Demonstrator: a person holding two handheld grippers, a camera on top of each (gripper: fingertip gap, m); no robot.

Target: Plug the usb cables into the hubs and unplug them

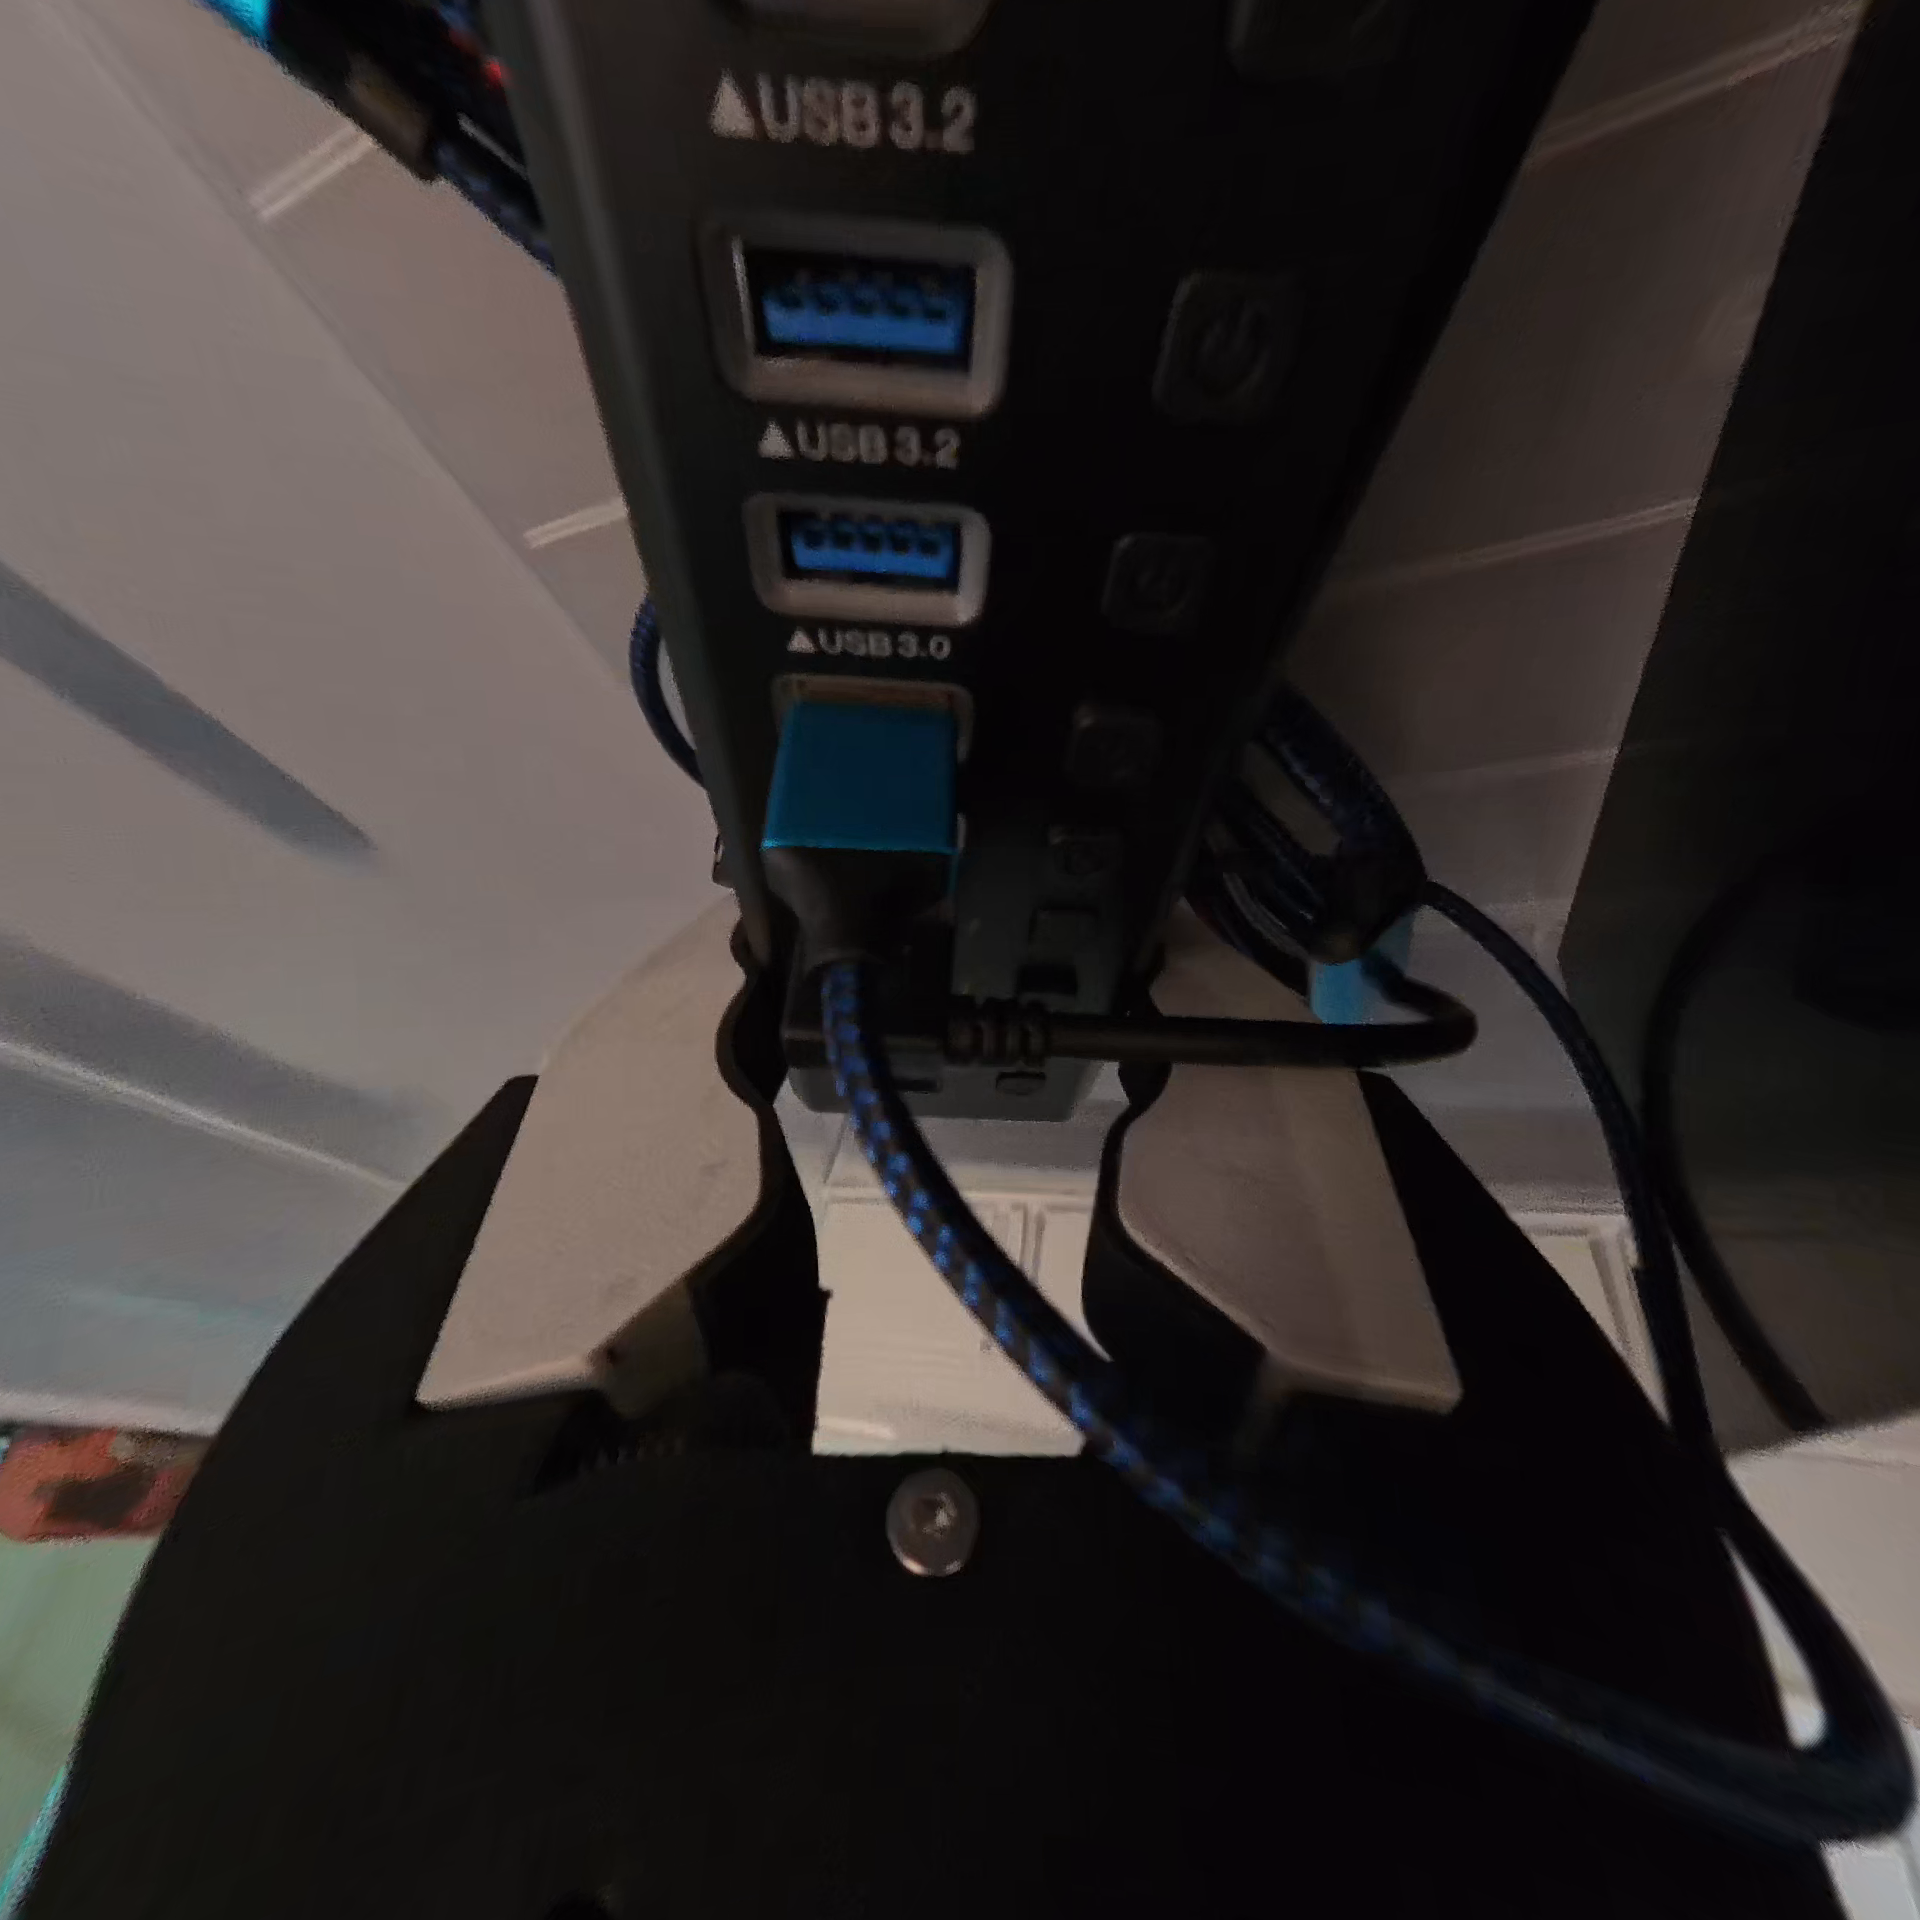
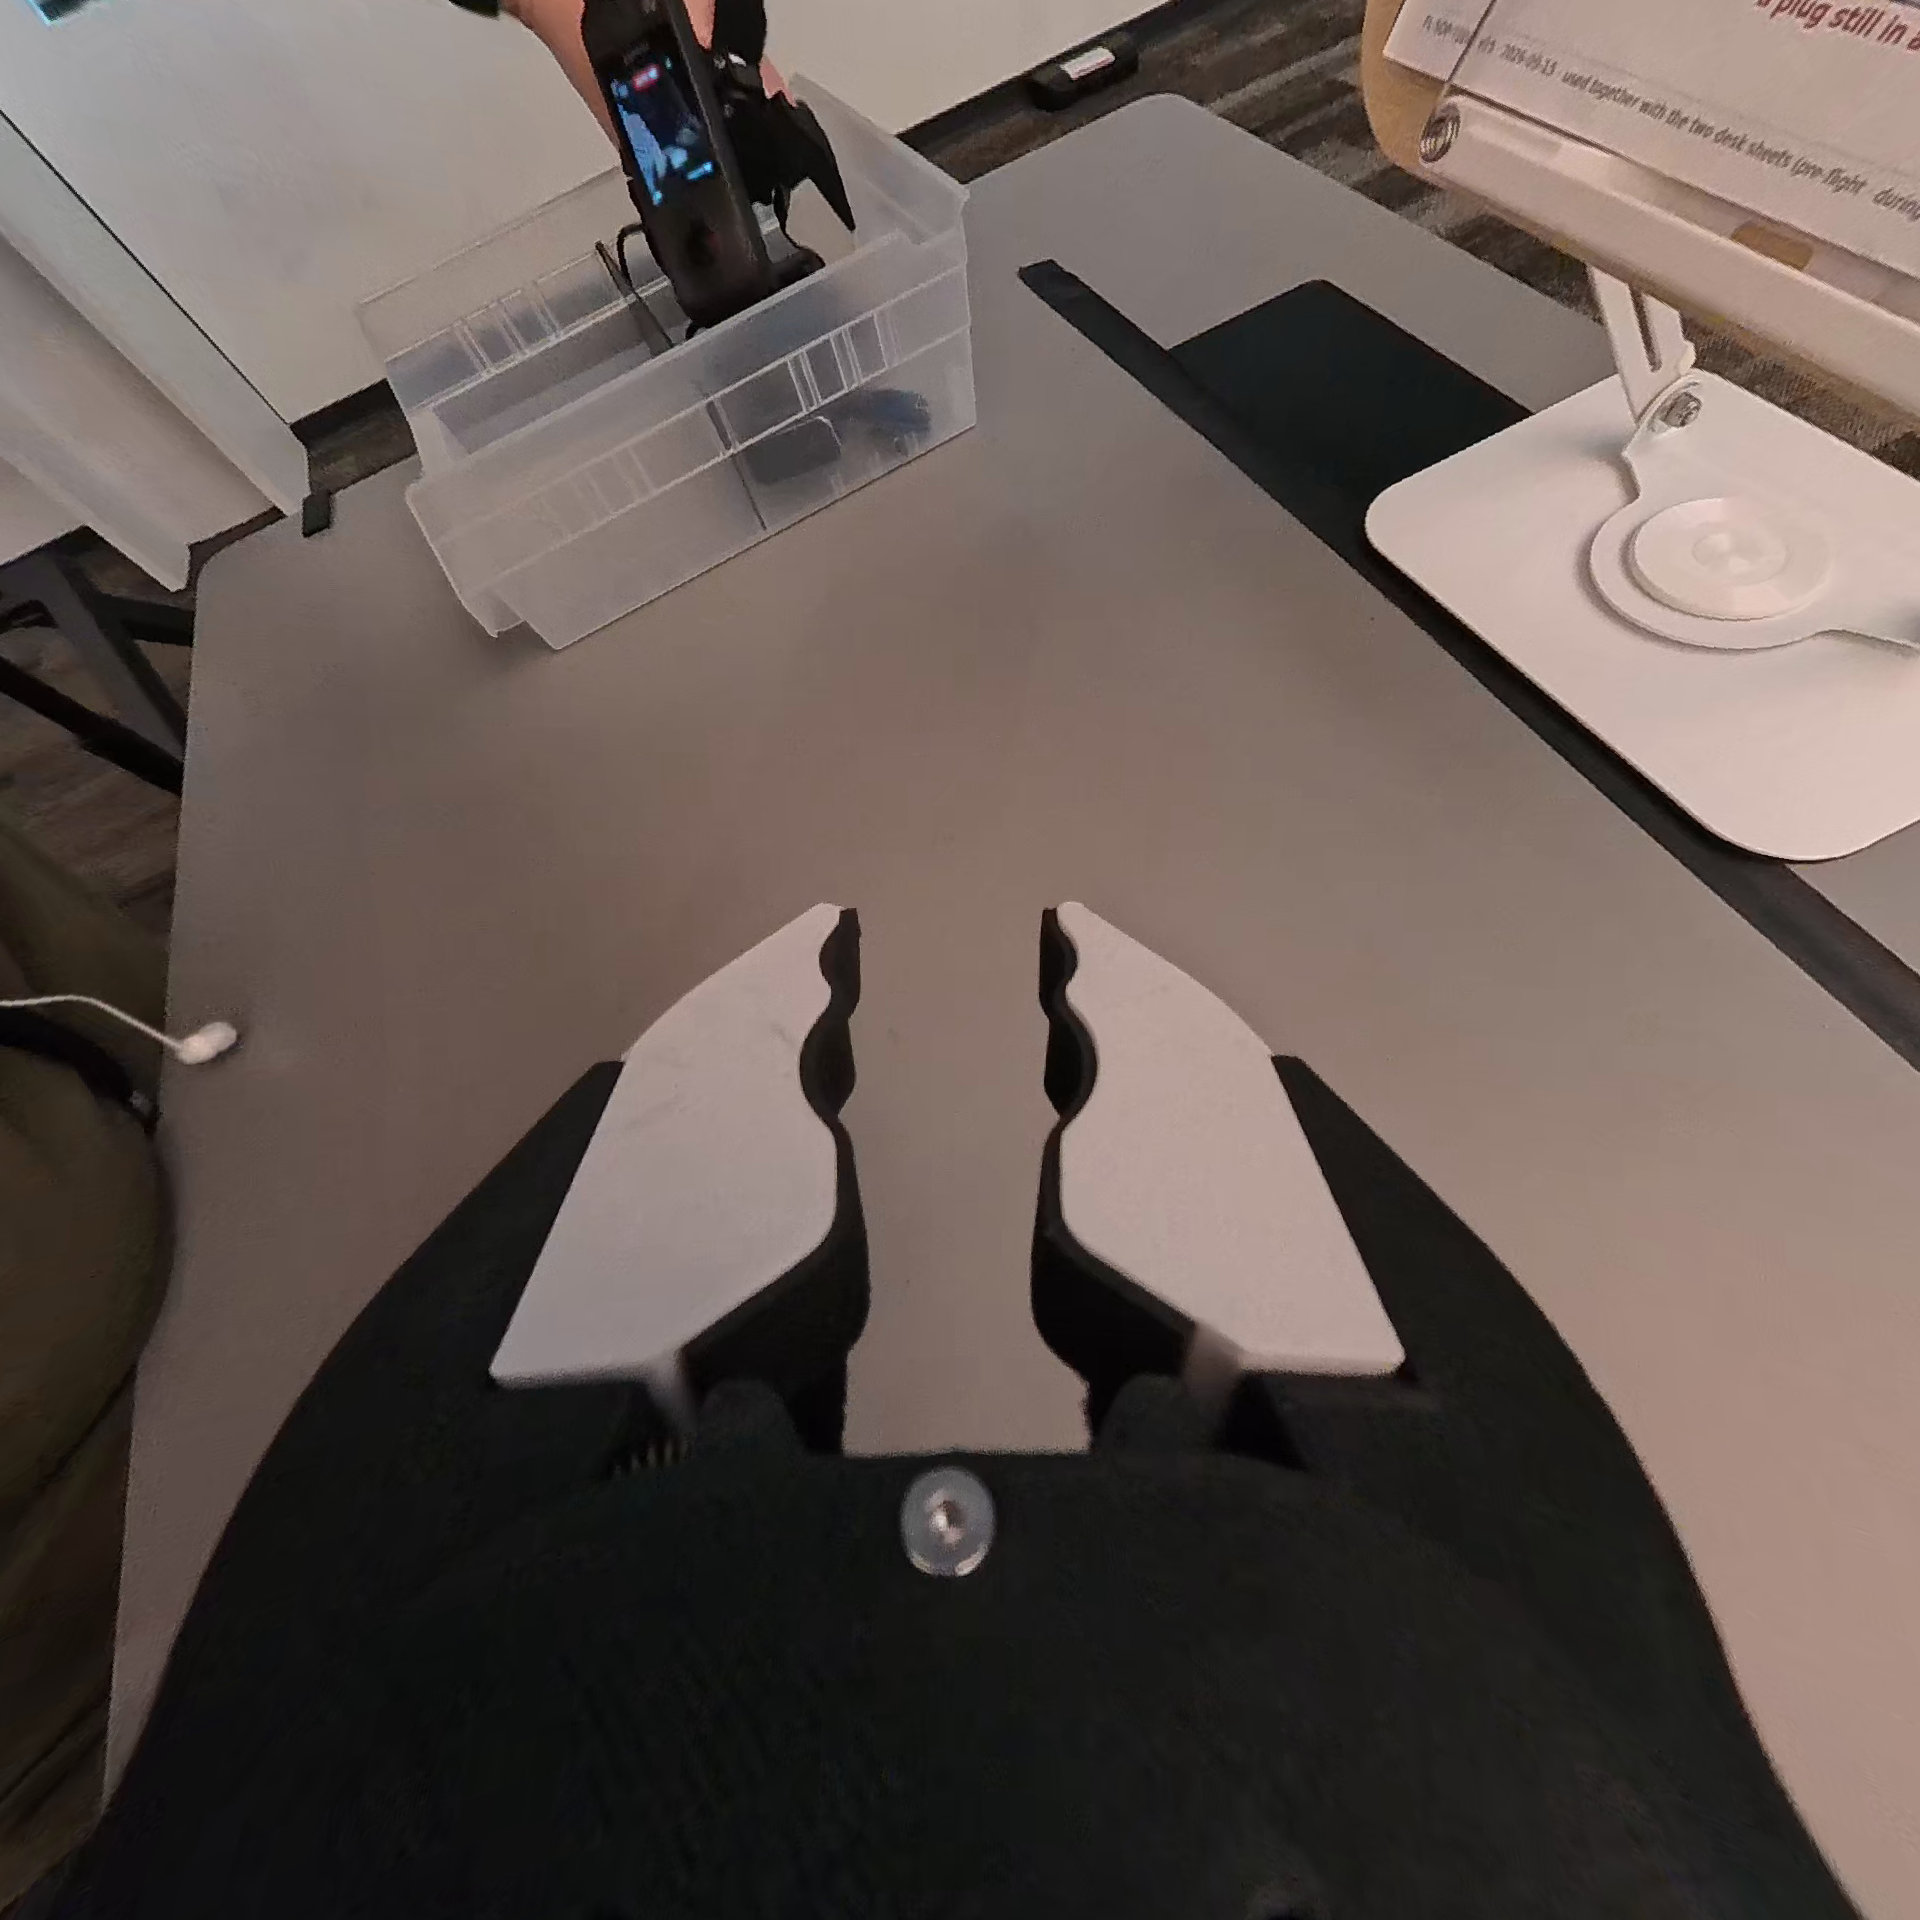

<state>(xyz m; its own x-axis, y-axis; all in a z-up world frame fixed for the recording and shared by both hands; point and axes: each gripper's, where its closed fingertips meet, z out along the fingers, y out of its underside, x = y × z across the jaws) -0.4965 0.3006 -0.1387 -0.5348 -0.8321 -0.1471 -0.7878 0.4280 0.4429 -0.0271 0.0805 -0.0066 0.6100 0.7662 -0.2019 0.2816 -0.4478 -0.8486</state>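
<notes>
In the left wrist view a long black USB hub (image 1: 914,520) with blue ports stretches away from me. My left gripper (image 1: 940,1060) is shut on the hub's near end, one finger on each side. A blue plug (image 1: 862,779) sits in the nearest port, and its blue-black braided cable (image 1: 987,1299) loops down between my fingers. A second blue plug (image 1: 1351,977) lies loose to the right of the hub. My right gripper (image 2: 951,925) is open and empty above the grey table (image 2: 935,727). The left gripper also shows in the right wrist view (image 2: 717,177), reaching into a clear bin (image 2: 675,468).
The bin stands at the table's far left, with dividers and dark items inside. Its pale walls (image 1: 312,623) close in around the hub. A white stand base (image 2: 1662,623) and a black pad (image 2: 1351,384) sit at the right. A white cable end (image 2: 208,1039) lies at the left edge.
</notes>
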